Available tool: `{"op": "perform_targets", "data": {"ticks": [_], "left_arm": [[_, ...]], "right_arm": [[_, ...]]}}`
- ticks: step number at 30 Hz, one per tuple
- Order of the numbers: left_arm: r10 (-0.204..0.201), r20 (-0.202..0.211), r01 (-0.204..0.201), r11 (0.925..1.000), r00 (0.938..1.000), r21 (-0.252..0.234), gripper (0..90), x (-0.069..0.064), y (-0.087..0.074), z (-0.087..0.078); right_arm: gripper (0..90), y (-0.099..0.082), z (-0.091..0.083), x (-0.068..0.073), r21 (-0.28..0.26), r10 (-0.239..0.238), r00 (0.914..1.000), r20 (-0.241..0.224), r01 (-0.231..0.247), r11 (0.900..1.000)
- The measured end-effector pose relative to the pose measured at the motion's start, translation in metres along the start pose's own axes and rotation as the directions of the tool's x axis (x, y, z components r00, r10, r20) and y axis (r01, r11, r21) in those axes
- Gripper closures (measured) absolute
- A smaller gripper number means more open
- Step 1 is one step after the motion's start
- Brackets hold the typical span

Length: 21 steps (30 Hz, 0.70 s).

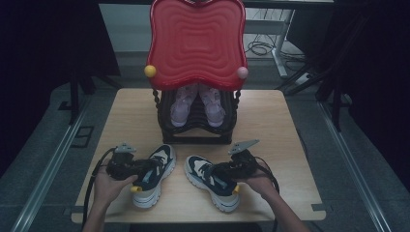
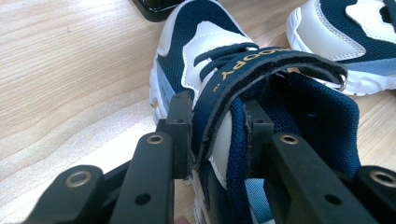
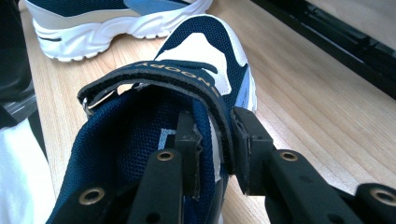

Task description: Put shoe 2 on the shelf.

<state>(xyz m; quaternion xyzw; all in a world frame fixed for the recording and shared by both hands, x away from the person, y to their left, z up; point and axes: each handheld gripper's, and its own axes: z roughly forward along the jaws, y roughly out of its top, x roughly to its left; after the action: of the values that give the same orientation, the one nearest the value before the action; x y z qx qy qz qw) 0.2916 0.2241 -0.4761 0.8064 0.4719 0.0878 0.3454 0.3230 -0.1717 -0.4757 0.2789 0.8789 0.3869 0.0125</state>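
Left gripper view: left gripper (image 2: 217,135) has its jaws clamped over the outer side wall and strap of the left sneaker (image 2: 205,60), one jaw outside, one inside the collar. Right gripper (image 3: 215,144) pinches the right sneaker (image 3: 205,56) likewise. High view: both shoes rest on the table (image 1: 285,125), toes toward 12 o'clock, shoe rack (image 1: 198,126) beyond at 12. Judgement: grasps made; lifting and racking remain.
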Motion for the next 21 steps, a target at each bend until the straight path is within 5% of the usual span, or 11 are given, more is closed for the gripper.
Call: {"op": "perform_targets", "data": {"ticks": [11, 21], "left_arm": [[-0.022, 0.028, 0.023, 0.9978, 0.9994, -0.063, 70.7, -0.003, -0.003, -0.016], [-0.044, 0.051, 0.049, 0.9928, 0.9977, -0.109, 70.7, -0.004, -0.009, -0.030]], "right_arm": [[73.8, -0.003, -0.016, 0.000, -0.102, 0.013, 0.9999, 0.001, -0.013, 0.9946], [74.1, -0.016, -0.023, 0.000, -0.208, 0.056, 0.9978, -0.035, -0.062, 0.9761]]}}
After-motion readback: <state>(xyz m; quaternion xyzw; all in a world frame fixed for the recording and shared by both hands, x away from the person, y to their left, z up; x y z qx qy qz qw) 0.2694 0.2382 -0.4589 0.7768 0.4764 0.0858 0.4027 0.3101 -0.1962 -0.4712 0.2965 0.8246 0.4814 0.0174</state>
